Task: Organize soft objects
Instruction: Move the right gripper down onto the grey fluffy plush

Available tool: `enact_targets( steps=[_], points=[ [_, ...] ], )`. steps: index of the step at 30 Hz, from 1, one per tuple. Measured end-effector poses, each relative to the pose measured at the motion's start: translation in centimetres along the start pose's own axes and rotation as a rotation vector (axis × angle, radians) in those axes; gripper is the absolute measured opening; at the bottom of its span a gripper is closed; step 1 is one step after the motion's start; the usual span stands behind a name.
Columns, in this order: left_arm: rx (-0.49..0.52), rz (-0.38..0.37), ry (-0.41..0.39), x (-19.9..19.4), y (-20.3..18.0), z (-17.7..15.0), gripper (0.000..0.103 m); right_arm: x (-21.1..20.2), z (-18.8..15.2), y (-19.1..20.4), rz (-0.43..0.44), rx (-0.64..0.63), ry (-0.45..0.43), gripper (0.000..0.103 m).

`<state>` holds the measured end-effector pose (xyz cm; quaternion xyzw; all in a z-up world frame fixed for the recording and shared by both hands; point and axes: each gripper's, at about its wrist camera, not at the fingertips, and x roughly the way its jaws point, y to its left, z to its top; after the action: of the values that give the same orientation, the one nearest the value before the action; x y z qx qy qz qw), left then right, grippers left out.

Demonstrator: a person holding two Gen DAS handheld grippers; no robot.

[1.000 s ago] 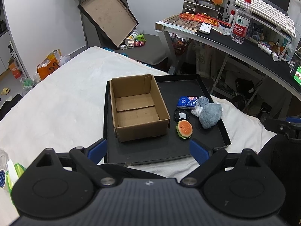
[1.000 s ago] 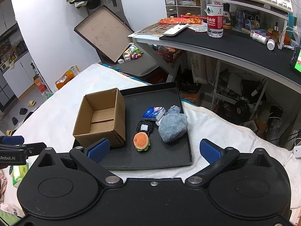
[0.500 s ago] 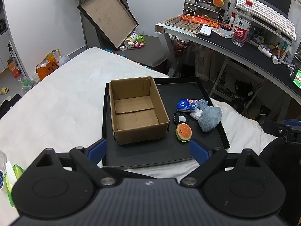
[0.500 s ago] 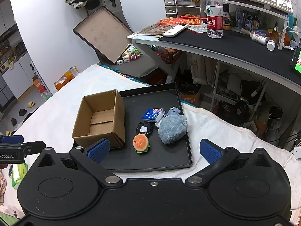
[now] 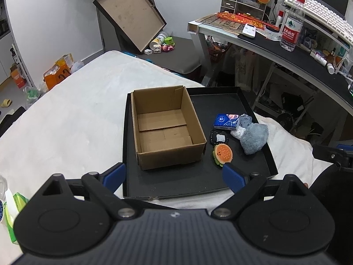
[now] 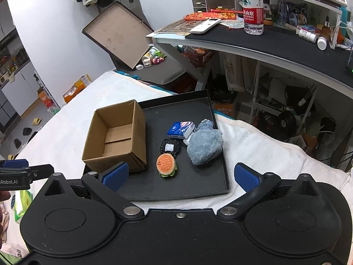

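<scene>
I hold both tools released and empty, the left tool (image 5: 174,174) and right tool (image 6: 179,175) hovering near the black tray (image 6: 154,190) on the bed. Nothing sits in the cardboard box (image 5: 163,130) yet. Next, I judge, I lower onto the burger plush (image 6: 166,165), right of the box.

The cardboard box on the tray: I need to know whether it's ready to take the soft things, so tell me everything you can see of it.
The cardboard box is plain brown corrugated card, rectangular, open at the top with no lid or top flaps showing. It stands upright on the left part of the black tray. Inside is only its folded bottom flaps; nothing has been put in. One far top edge looks slightly torn. The burger plush lies by its right near corner, whether touching cannot be told. Neither gripper touches it.
</scene>
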<state>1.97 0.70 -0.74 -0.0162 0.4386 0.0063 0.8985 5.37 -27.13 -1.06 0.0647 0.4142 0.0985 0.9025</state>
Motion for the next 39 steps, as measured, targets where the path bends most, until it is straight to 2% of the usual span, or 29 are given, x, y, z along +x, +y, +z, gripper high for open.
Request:
enact_targets(
  steps=[23,39],
  points=[
    [-0.066,0.047,0.055,5.8,2.6,2.0,0.093,5.6,1.7,-2.5,-0.028,0.075,0.028,0.103],
    [-0.177,0.117,0.111,11.2,5.2,3.4,0.089,11.8,3.0,-4.0,-0.017,0.119,0.128,0.103]
  ],
)
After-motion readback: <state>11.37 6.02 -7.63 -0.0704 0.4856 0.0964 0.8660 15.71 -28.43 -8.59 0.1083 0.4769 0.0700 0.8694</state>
